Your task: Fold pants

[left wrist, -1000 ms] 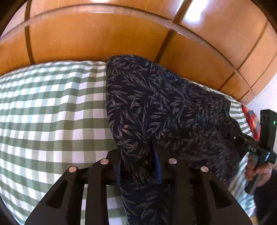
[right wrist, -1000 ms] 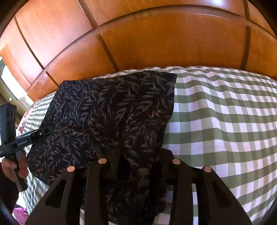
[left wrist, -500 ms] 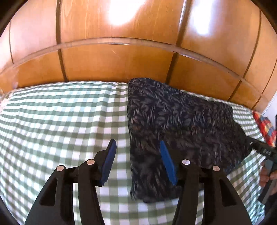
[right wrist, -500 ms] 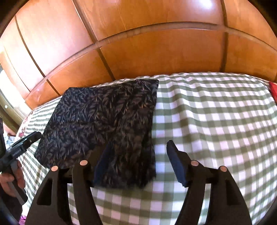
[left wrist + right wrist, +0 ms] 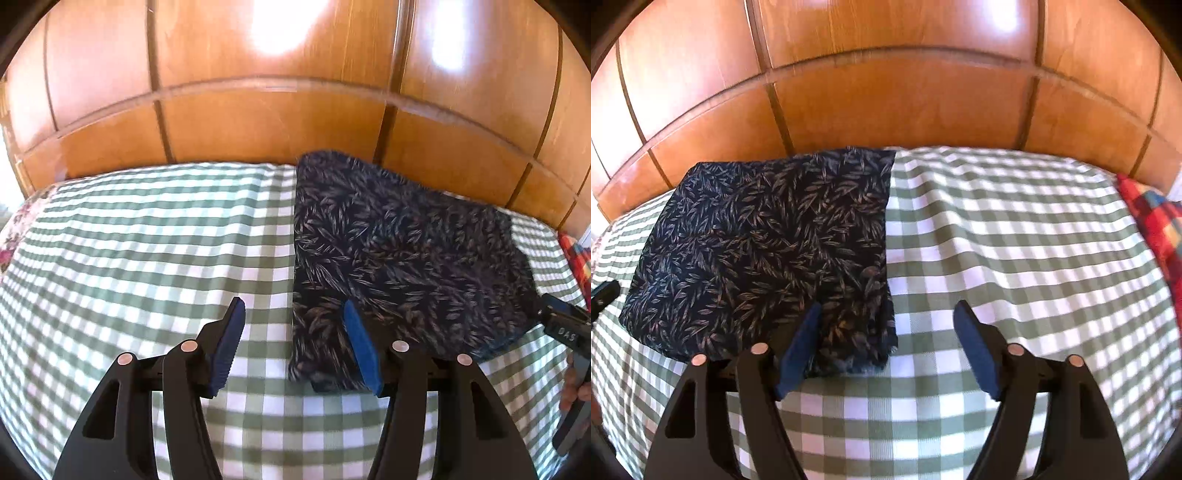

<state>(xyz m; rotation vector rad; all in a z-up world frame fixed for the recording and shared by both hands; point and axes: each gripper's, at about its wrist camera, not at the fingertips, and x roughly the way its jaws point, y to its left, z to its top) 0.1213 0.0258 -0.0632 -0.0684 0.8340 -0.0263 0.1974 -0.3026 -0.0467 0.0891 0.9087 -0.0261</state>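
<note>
My left gripper (image 5: 293, 341) and right gripper (image 5: 886, 345) both hang spread wide, holding nothing, above the near corners of the folded leaf-print pants (image 5: 768, 251). The pants lie flat on the green-checked bedspread (image 5: 997, 240), reaching its far edge at the wooden headboard (image 5: 886, 92).

The left gripper (image 5: 293, 339) is held with its jaws spread wide and nothing is clasped between them; its blue pads (image 5: 360, 347) are angled outward. The right gripper (image 5: 886, 347) is likewise held agape and empty, with dark blue pads (image 5: 975, 350) splayed. In the left wrist view, the right gripper's black body is seen far to the right of the left gripper, gripped by a hand (image 5: 574, 384) at the frame edge.
</note>
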